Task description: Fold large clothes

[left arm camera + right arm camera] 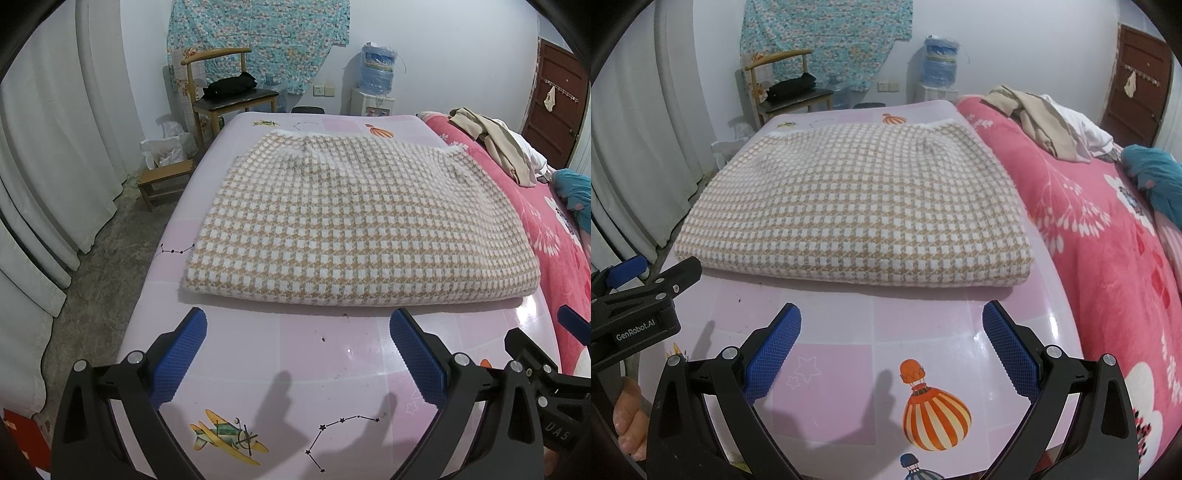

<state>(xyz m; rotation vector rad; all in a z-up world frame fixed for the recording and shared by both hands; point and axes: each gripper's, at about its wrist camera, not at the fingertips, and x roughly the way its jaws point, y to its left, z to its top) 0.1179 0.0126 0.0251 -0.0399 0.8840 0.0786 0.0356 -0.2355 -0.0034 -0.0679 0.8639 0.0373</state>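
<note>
A tan-and-white houndstooth knit garment (343, 221) lies folded into a thick rectangle on the pink printed table top (317, 354); the right wrist view shows it as well (860, 210). My left gripper (297, 325) hovers open just short of the garment's near edge, with nothing between its blue pads (177, 354). My right gripper (892, 317) is open too, near the front right part of the same edge, holding nothing. At the left edge of the right wrist view the left gripper's body (639, 310) shows, with a hand (628, 424) below it.
A bed with a pink floral blanket (1108, 258) adjoins the table on the right, with beige clothes (1034, 118) and a teal item (1156, 177) on it. On the left are white curtains (44, 155), a small wooden stool (166, 181) and a chair (229, 96). A water dispenser (376, 85) stands by the far wall.
</note>
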